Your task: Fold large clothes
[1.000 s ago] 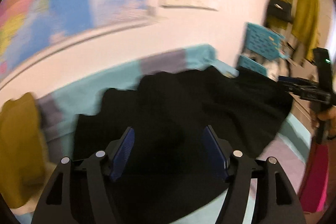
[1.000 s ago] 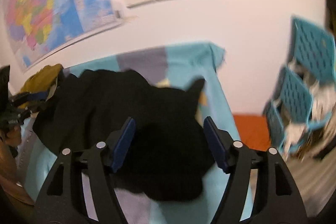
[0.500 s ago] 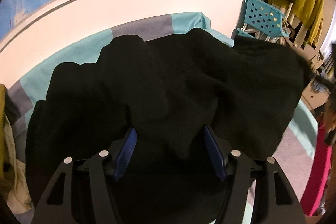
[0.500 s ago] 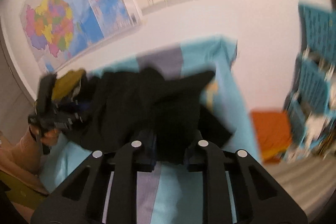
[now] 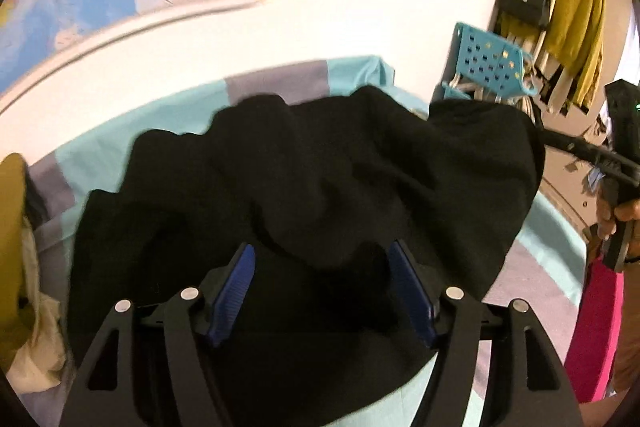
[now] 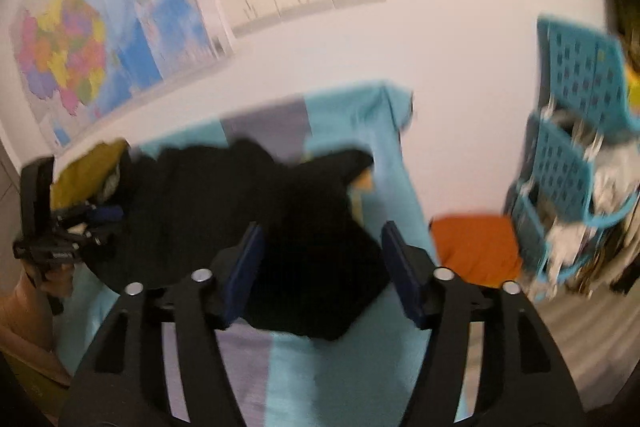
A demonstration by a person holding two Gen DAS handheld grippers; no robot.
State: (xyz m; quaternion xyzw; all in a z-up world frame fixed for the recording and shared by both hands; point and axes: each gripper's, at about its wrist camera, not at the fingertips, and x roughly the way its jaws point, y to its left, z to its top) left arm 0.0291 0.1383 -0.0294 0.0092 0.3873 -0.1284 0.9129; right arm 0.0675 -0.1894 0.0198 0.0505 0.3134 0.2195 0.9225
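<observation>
Black garment (image 5: pixel 320 187) lies crumpled across the desk's turquoise-and-grey cloth (image 5: pixel 280 83), reaching toward its far edge. Left view alone shows hanging mustard clothes (image 5: pixel 572 15); right view alone shows an orange cushion (image 6: pixel 476 247). Left hand-held gripper (image 5: pixel 320 291) and right hand-held gripper (image 6: pixel 320 267) angle downward over the garment, jaws opening, released, fabric between them unpinched.
</observation>
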